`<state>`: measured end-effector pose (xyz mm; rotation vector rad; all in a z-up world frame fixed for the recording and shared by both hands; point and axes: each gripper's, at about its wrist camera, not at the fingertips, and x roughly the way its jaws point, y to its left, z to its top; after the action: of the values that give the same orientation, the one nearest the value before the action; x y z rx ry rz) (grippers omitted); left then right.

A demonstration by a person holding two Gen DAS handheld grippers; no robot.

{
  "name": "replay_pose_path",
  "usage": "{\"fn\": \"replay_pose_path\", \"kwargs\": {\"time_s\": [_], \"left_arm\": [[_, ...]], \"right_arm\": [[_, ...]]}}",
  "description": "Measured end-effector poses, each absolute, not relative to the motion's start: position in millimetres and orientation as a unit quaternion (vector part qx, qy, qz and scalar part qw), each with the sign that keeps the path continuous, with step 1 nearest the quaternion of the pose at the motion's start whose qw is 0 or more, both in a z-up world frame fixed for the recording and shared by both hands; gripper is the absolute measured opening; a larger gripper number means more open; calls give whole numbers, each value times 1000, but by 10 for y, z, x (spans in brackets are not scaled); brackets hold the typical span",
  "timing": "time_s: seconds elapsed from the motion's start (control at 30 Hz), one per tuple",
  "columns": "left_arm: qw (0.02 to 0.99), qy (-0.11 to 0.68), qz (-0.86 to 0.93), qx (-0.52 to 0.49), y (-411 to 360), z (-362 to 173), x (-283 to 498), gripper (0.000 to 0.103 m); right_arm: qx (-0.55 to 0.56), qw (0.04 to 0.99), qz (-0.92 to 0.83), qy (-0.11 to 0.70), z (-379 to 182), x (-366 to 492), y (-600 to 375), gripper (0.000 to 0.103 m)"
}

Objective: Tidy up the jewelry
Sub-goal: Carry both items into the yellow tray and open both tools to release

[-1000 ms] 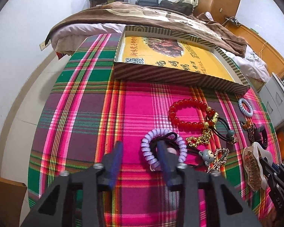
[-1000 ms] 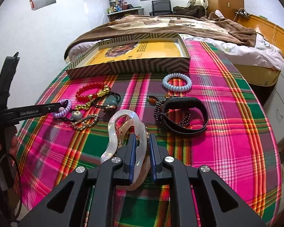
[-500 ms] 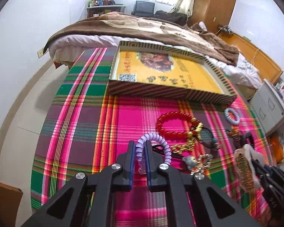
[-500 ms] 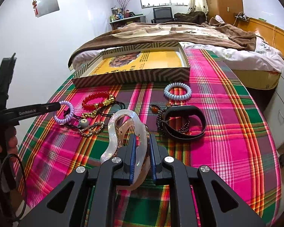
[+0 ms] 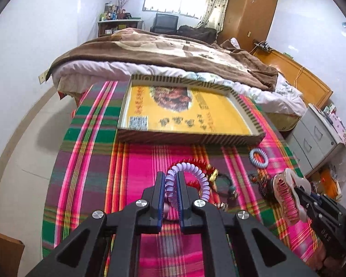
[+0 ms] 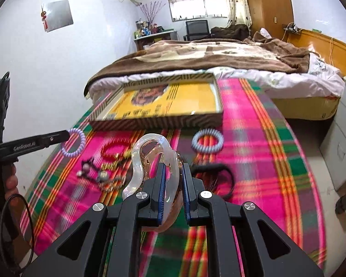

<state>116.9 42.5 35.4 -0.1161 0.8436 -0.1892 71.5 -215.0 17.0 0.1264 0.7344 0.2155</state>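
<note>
Left gripper [image 5: 171,177] is pinched on the purple coil [image 5: 197,177], same grip as 0.5 s ago, but the coil is now lifted clear of the plaid cloth [image 5: 87,175] and carried up toward the box; a second ago the jaws were spread around it on the cloth. The black cord and charm that lay tangled with it stay on the cloth, blurred. Right gripper [image 6: 174,173] remains clamped on the clear hair claw [image 6: 150,152], raised higher and nearer the box than before. Below lie the red bead bracelet [image 6: 114,149], the black band [image 6: 221,175] and, farther, the blue coil [image 6: 207,141], all unmoved. Beyond them the yellow-lined box [image 5: 184,136] sits at the cloth's far edge, larger in both views now. Bed [image 5: 163,53] behind it.
</note>
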Motion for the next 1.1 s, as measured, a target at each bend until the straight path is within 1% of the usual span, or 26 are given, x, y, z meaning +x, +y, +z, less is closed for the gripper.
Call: {"fn": "replay_pose_path", "kwargs": {"time_s": [0.2,0.5,0.9,1.1], "left_arm": [[914,392,-84,-58,446,518,1463,9],[919,382,-83,-58,442,586,2031,9],[898,426,-82,-70,396,186,2878,9],[889,448,-76,-58,352,-38,3099,9]], "right_arm": [[63,929,101,351,380,1121,-2289,13],[52,926,86,365,391,1837,-2358,14],[21,907,82,413,65,2705,-2237,14],[16,897,77,435,-108,2971,-2189,14]]}}
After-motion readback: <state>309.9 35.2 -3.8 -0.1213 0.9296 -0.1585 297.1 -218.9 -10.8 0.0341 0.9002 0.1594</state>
